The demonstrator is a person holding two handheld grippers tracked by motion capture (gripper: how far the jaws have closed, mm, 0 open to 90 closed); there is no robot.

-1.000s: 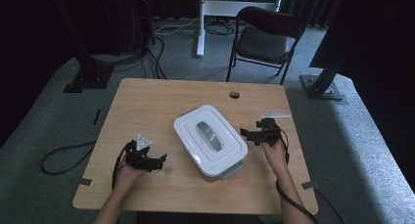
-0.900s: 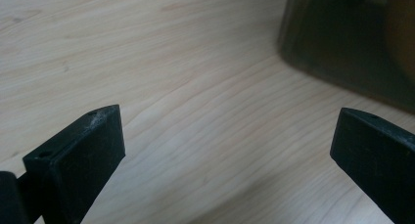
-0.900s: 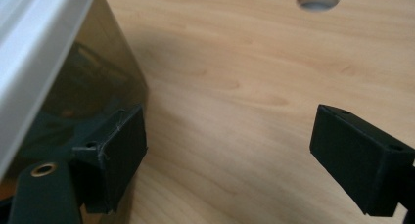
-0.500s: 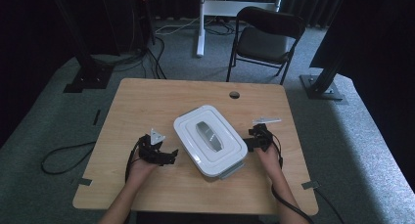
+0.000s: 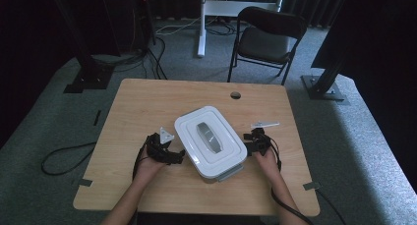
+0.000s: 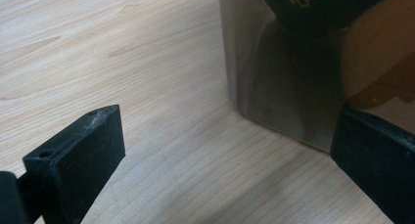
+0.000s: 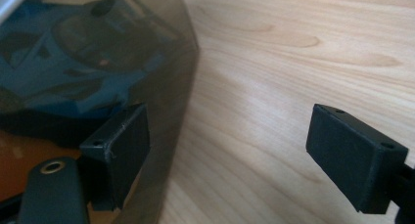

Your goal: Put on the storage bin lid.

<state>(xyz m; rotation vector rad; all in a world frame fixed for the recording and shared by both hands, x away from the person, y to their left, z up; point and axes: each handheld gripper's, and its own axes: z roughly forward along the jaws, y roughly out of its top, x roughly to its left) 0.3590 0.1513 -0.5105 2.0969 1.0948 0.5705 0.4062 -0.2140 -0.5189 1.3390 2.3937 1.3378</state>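
Observation:
A white lidded container (image 5: pixel 210 141) with a grey handle on its lid stands slantwise at the middle of the wooden table (image 5: pixel 147 102). My left gripper (image 5: pixel 173 155) is at the container's left side, low on the table. In the left gripper view it (image 6: pixel 230 160) is open, its right jaw close to the glossy container wall (image 6: pixel 274 77). My right gripper (image 5: pixel 250 145) is at the container's right side. The right gripper view shows it (image 7: pixel 230 150) open too, with its left jaw against or just beside the shiny wall (image 7: pixel 98 53). Neither gripper holds anything.
A round cable hole (image 5: pixel 235 95) sits near the table's far edge. Behind the table are a black folding chair (image 5: pixel 268 36) and dark stand bases on the carpet. Bare tabletop lies around the container on all sides.
Both grippers have moved inward toward the container, the left one rightward and the right one leftward. The container has not moved.

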